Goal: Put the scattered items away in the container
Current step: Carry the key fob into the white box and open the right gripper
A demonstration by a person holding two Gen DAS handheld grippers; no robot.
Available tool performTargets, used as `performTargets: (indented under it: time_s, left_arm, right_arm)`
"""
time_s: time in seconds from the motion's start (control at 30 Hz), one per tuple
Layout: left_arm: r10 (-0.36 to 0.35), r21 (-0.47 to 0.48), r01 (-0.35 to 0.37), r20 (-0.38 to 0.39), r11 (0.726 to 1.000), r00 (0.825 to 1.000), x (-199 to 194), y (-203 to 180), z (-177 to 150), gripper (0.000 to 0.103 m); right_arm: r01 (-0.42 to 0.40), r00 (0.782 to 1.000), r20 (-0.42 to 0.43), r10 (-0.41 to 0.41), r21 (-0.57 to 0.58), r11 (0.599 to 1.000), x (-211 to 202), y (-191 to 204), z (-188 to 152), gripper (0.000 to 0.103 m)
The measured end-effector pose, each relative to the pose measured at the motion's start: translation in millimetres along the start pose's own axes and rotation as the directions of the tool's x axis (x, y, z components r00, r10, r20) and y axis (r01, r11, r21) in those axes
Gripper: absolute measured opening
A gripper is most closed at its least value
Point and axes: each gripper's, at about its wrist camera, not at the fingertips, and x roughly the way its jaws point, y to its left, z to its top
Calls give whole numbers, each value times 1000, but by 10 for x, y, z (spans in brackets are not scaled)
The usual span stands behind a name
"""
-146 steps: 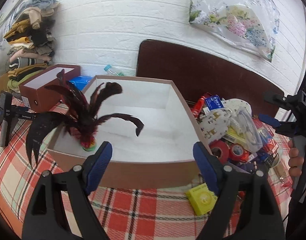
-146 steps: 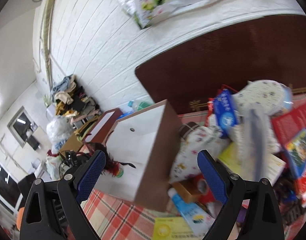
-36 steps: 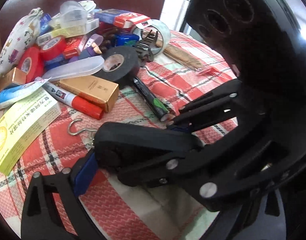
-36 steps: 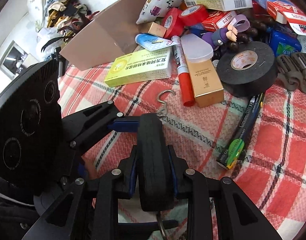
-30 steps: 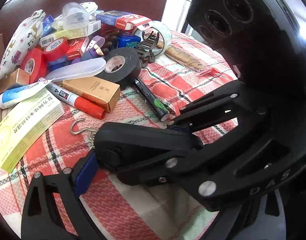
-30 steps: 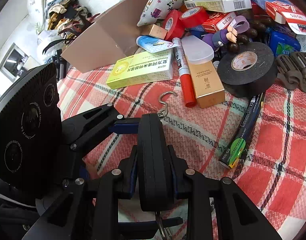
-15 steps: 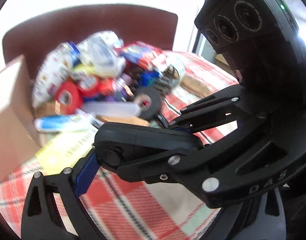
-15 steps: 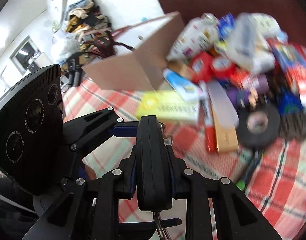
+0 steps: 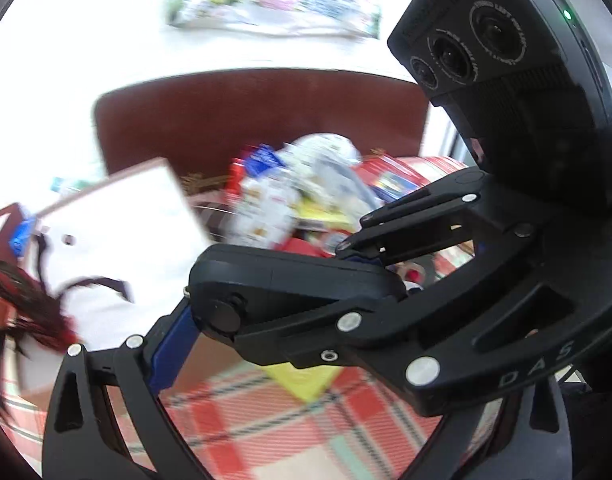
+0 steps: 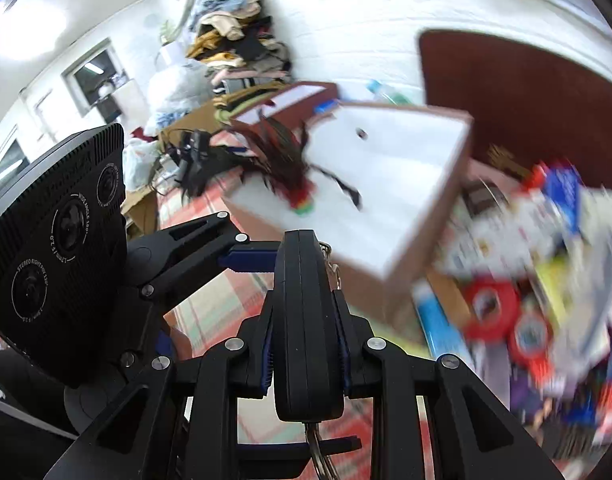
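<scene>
Both grippers hold one flat black device (image 10: 308, 320) with a metal hook and chain; it also shows in the left wrist view (image 9: 289, 280). My right gripper (image 10: 306, 360) is shut on its sides. My left gripper (image 9: 273, 308) is shut on its end from the left. The white-lined cardboard box (image 10: 410, 168) lies beyond, with a dark red feather toy (image 10: 285, 160) inside at its left; both show in the left wrist view, the box (image 9: 145, 216) and the feather toy (image 9: 29, 304). A blurred pile of scattered items (image 10: 546, 280) lies right of the box.
A red plaid cloth (image 9: 273, 412) covers the table. A yellow box (image 9: 301, 380) lies near the container's front. A dark brown chair back (image 10: 526, 92) stands behind the pile. A smaller brown box (image 10: 289, 100) and stacked clothes (image 10: 237, 52) are at the far left.
Both grippers, still clamped on the black device, have lifted and tilted up and swung left, from over the plaid cloth toward the cardboard box. The views are motion-blurred.
</scene>
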Motion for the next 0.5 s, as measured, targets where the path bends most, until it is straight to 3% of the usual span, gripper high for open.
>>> performTargets:
  time_s: [0.23, 0.5]
  left_arm:
    - [79, -60, -78, 9, 995, 997, -170, 712, 143, 97]
    - [105, -120, -102, 24, 988, 994, -181, 1147, 174, 97]
  right_arm:
    - [-52, 999, -20, 50, -80, 995, 426, 137, 687, 26]
    - [-77, 997, -38, 73, -108, 991, 752, 138, 1001, 26]
